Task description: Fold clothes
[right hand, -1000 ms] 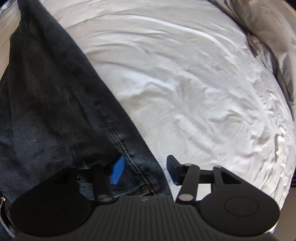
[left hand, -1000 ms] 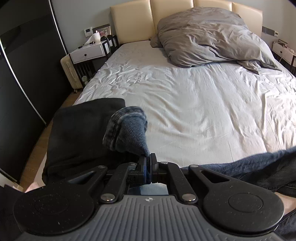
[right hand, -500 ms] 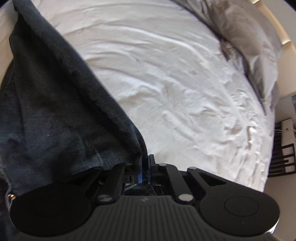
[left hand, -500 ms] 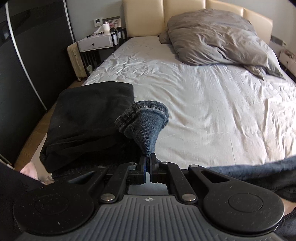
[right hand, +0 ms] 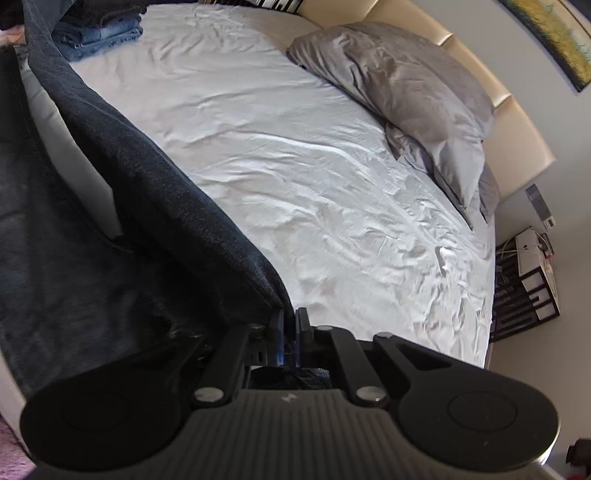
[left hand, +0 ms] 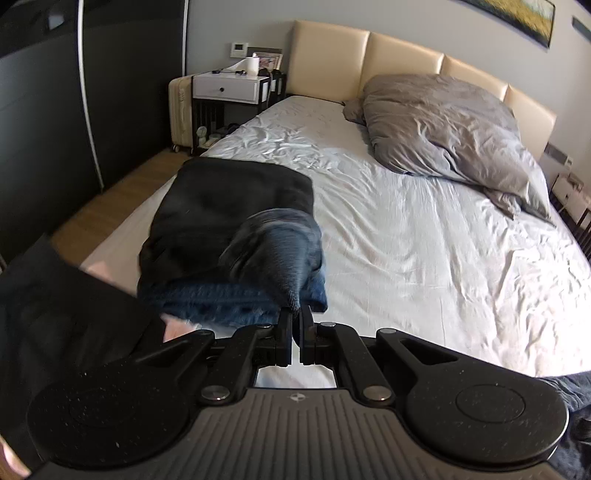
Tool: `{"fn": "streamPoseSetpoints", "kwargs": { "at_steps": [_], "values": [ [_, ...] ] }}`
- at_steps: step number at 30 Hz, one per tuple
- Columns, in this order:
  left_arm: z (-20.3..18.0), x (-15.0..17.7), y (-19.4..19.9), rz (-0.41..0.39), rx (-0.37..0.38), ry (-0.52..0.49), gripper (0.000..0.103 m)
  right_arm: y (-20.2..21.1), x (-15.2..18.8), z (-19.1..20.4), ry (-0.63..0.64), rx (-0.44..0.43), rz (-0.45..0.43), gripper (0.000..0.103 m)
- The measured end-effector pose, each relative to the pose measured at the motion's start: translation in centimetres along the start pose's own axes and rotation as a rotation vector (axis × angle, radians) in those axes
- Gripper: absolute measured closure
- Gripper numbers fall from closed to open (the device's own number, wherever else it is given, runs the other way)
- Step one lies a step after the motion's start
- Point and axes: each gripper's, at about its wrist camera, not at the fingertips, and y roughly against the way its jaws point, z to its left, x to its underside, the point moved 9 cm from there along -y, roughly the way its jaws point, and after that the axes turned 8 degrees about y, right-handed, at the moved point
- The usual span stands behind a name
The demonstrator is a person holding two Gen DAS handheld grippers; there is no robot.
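I hold dark blue jeans between both grippers above the white bed sheet (left hand: 424,251). My left gripper (left hand: 295,321) is shut on one bunched end of the jeans (left hand: 280,254), blurred by motion. My right gripper (right hand: 290,325) is shut on another edge of the jeans (right hand: 166,192), which stretch taut up to the upper left and hang at the left. A stack of folded clothes, a black garment (left hand: 229,206) on folded blue jeans (left hand: 229,299), lies at the bed's left edge; it also shows in the right wrist view (right hand: 99,33).
A grey crumpled duvet (left hand: 450,129) lies at the head of the bed by the beige headboard (left hand: 402,55). A white nightstand (left hand: 229,88) and a beige suitcase (left hand: 179,107) stand at the left. A dark wardrobe (left hand: 44,110) lines the left wall. A black shelf unit (right hand: 528,280) stands at the right.
My right gripper shut on the jeans' edge, then lifted it off the bed. My left gripper rose too, so the jeans hang between them and more of the room shows.
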Motion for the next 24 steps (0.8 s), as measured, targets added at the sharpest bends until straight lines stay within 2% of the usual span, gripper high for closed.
{"fn": "streamPoseSetpoints", "kwargs": {
  "at_steps": [6, 10, 16, 24],
  "values": [
    [4.7, 4.1, -0.1, 0.064, 0.001, 0.077, 0.101, 4.8, 3.2, 6.2, -0.080, -0.005, -0.029, 0.097],
    [7.5, 8.2, -1.5, 0.132, -0.018, 0.110, 0.102, 4.7, 5.9, 10.7, -0.123, -0.069, 0.018, 0.096],
    [9.4, 13.0, -3.5, 0.246, -0.073, 0.054, 0.101, 2.8, 8.8, 16.7, -0.131, -0.150, 0.107, 0.096],
    [10.5, 16.2, -5.6, 0.349, -0.120, -0.013, 0.101, -0.6, 10.5, 19.5, -0.114, -0.160, 0.195, 0.096]
  ]
}}
